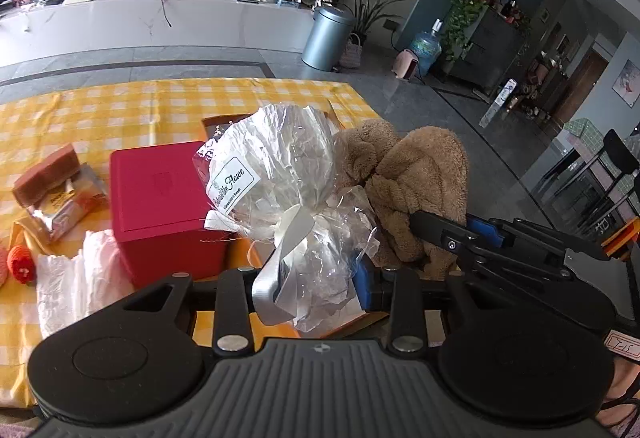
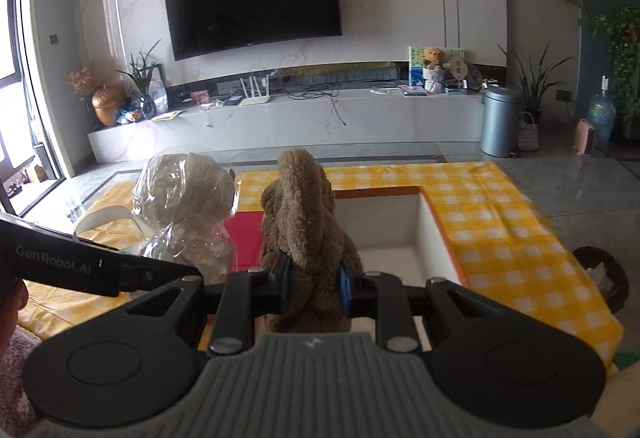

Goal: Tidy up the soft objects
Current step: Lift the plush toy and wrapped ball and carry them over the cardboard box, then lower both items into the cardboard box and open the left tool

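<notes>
Left wrist view: the left gripper (image 1: 320,286) is clamped on the twisted neck of a cellophane-wrapped white bundle (image 1: 276,174), held up over the yellow checked tabletop (image 1: 120,106). A red box (image 1: 164,198) sits just behind it; the brown plush toy (image 1: 416,178) hangs touching its right side.

Right wrist view: the right gripper (image 2: 314,288) is closed on the brown plush toy (image 2: 304,222), above the open white box (image 2: 424,230) near the tabletop's right edge.
</notes>
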Action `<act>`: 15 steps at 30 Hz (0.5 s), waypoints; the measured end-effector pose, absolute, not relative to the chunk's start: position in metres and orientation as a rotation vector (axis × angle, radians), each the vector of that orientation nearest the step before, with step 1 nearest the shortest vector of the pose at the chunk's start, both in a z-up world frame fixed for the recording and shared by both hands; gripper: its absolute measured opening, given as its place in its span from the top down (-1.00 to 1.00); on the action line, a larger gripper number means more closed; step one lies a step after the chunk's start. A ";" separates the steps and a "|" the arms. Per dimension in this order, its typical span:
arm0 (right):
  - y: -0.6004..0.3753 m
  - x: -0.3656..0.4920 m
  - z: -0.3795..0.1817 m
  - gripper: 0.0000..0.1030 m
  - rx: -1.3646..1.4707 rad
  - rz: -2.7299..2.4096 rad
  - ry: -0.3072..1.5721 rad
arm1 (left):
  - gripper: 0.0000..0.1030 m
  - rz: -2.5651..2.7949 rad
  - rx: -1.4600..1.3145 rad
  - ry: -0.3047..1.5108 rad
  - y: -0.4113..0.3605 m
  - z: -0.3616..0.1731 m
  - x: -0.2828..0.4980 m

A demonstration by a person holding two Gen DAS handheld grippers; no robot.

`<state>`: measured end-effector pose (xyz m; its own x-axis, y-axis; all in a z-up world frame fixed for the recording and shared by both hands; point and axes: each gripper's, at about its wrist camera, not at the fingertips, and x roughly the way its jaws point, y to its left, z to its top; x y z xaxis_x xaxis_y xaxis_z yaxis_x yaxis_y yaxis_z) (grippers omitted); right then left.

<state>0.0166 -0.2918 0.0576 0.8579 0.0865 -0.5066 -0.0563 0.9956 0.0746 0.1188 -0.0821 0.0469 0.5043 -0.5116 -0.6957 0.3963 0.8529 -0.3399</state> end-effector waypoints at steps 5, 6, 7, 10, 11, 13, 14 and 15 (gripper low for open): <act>-0.330 0.026 0.051 0.58 0.056 0.008 0.599 | 0.23 -0.604 -0.135 0.969 -0.119 0.025 0.145; -0.338 0.029 0.048 0.58 0.057 -0.001 0.617 | 0.23 -0.605 -0.129 0.992 -0.126 0.019 0.151; -0.342 0.033 0.045 0.58 0.055 -0.005 0.634 | 0.23 -0.604 -0.124 1.013 -0.133 0.013 0.157; -0.351 0.047 0.032 0.58 0.066 -0.011 0.691 | 0.23 -0.591 -0.093 1.073 -0.149 -0.007 0.168; -0.354 0.051 0.027 0.58 0.070 -0.012 0.713 | 0.23 -0.586 -0.076 1.090 -0.153 -0.012 0.170; -0.355 0.060 0.016 0.58 0.072 -0.021 0.759 | 0.23 -0.579 -0.023 1.136 -0.163 -0.022 0.174; -0.356 0.064 0.010 0.58 0.072 -0.024 0.780 | 0.22 -0.573 0.002 1.158 -0.166 -0.027 0.175; -0.355 0.067 0.006 0.58 0.072 -0.026 0.798 | 0.22 -0.569 0.021 1.175 -0.168 -0.031 0.176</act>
<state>0.0665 -0.3549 0.0057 0.6983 0.0036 -0.7158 0.0507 0.9972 0.0545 0.1759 -0.1679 -0.0312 0.2620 -0.4095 -0.8739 0.4311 0.8598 -0.2737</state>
